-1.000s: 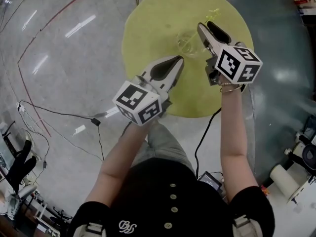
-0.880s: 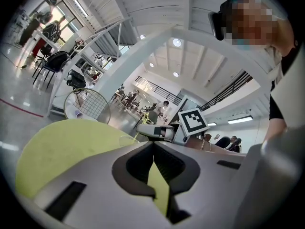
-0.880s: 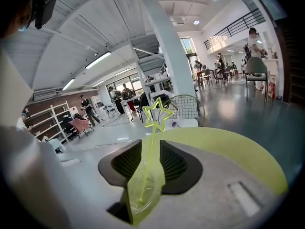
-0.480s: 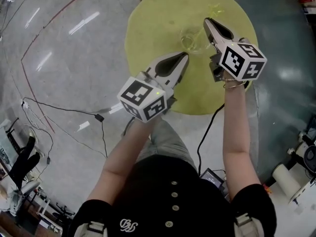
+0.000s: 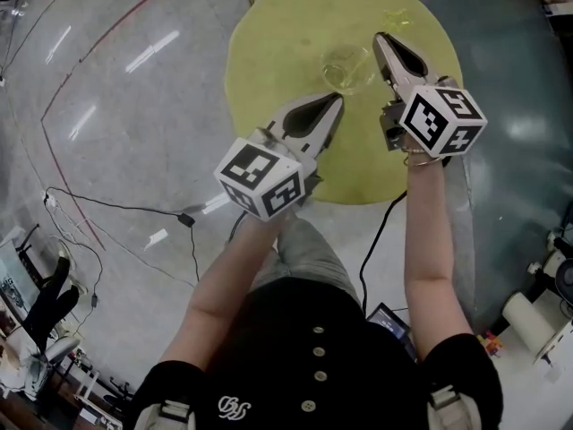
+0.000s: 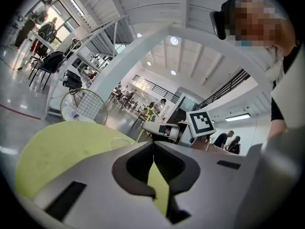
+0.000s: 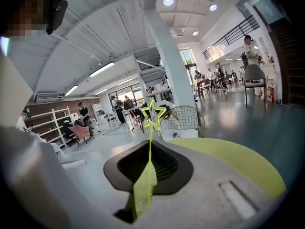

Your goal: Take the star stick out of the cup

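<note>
1. Upper centre, head view: a clear cup (image 5: 347, 65) stands on the yellow surface (image 5: 269, 52). The right hand-held gripper (image 5: 383, 39) is just right of it, with the star stick (image 5: 394, 16) at its tip. The left hand-held gripper (image 5: 337, 102) is below the cup.
2. Left gripper view: the jaws are pressed together, with nothing between them.
3. Right gripper view: the jaws have just been closing and pinch the star stick's stem, with the star above them.

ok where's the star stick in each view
head view: star stick top right, just past the right claw tip
left gripper view: centre, star stick above the left claw
right gripper view: centre, star stick upright, pinched in the right claw
shared landmark: the yellow table, in all three
</note>
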`<act>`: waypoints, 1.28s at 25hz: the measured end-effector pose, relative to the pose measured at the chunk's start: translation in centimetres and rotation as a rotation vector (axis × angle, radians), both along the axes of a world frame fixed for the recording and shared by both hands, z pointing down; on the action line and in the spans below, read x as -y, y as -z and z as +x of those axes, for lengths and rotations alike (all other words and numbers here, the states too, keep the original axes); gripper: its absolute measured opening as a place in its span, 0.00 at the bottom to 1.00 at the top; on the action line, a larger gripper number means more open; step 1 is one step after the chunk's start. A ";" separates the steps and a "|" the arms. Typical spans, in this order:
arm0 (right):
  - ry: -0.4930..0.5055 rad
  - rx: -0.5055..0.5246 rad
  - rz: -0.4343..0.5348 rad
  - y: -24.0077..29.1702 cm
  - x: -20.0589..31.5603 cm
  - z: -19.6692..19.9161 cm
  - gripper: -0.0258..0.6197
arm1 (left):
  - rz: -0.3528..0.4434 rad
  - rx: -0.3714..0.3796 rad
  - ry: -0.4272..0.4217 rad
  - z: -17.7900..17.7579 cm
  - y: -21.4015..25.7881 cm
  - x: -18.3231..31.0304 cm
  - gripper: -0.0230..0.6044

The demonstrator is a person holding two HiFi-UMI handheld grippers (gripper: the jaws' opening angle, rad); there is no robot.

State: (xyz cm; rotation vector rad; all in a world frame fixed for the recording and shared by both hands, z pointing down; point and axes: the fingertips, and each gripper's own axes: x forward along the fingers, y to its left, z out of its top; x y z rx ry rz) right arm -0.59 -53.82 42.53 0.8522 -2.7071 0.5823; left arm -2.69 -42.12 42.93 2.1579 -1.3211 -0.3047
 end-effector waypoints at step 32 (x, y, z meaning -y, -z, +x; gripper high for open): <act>-0.042 0.210 0.294 13.9 -8.9 1.3 0.06 | 0.131 0.094 -0.019 -0.2 6.8 -4.4 0.06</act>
